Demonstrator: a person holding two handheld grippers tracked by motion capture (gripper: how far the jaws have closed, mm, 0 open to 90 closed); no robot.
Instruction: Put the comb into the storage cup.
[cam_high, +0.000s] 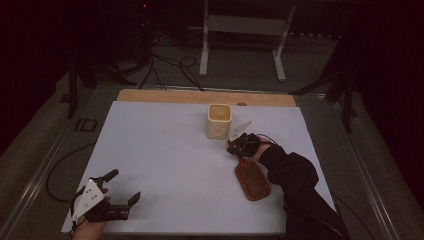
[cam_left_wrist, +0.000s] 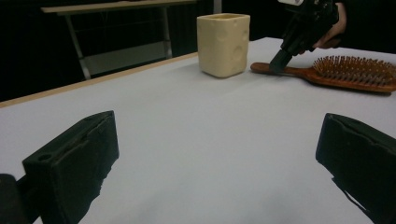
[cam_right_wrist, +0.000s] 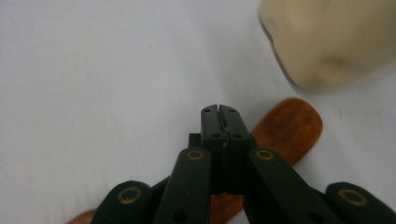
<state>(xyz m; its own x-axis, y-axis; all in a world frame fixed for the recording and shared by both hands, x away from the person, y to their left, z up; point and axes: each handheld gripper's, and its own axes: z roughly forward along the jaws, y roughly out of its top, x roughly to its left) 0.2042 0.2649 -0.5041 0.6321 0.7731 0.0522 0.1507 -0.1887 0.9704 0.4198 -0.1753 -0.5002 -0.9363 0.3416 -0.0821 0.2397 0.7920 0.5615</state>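
No readable writing or labels anywhere. Left gripper (cam_high: 121, 189) sits at the near left corner of the counter (cam_high: 165, 165), jaws spread wide, nothing between them. Hairbrush (cam_high: 251, 178) lies flat, well off to the right gripper's near side at the bristle head, handle running up under it. Right gripper (cam_high: 235, 148) has its jaws pressed fully together right above the handle; they have nothing in them, tips touching or just over the wood, can't tell. Right gripper view shows the handle's rounded end past the tips. Left gripper view shows bristles facing up. Cream cup (cam_high: 219, 121) stands upright just beyond the right gripper.
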